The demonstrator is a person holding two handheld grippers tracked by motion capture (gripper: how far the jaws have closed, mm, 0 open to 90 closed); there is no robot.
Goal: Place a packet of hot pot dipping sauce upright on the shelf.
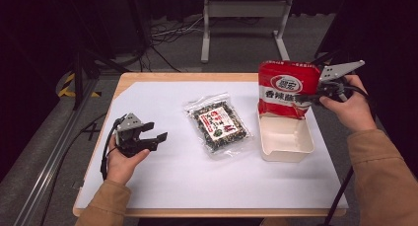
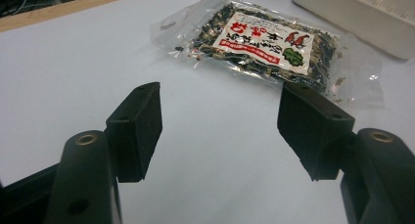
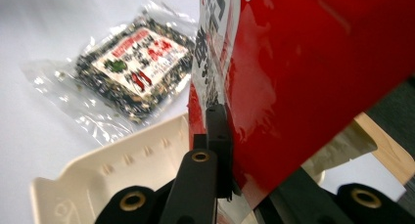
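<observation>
Red bag (image 1: 286,88): held upright in the air over the far end of the white tray (image 1: 286,137), its lower edge just above or at the tray's rim; contact cannot be told.
Right gripper (image 1: 315,94): its jaws are closed on the bag's right edge, the film pinched flat between them, as seen in the right gripper view (image 3: 230,150).
Left gripper (image 1: 154,137): rested low over the white sheet (image 1: 162,181), its jaws spread wide with nothing between them; in the left gripper view they are aimed toward the clear packet (image 2: 264,48).
Clear packet, place: laid flat on the sheet between the two grippers, just beside the tray and apart from it.
Handling of the bag: judged light and puffy, with thin glossy film that may slip; contents are likely brittle, so a hard squeeze on the body is to be avoided.
Where to grip: the flat sealed edge is judged best, as is done here; a second hold at the opposite seam would steady it.
Handling of the packet: judged soft, flat and crinkly; a corner or seam must be lifted first.
Hidden: the bag's lower end is blocked by the tray wall in the high view, and the far jaw is covered by the bag in the right gripper view.
Hard to make out: the print on both labels, and what the bag holds.
</observation>
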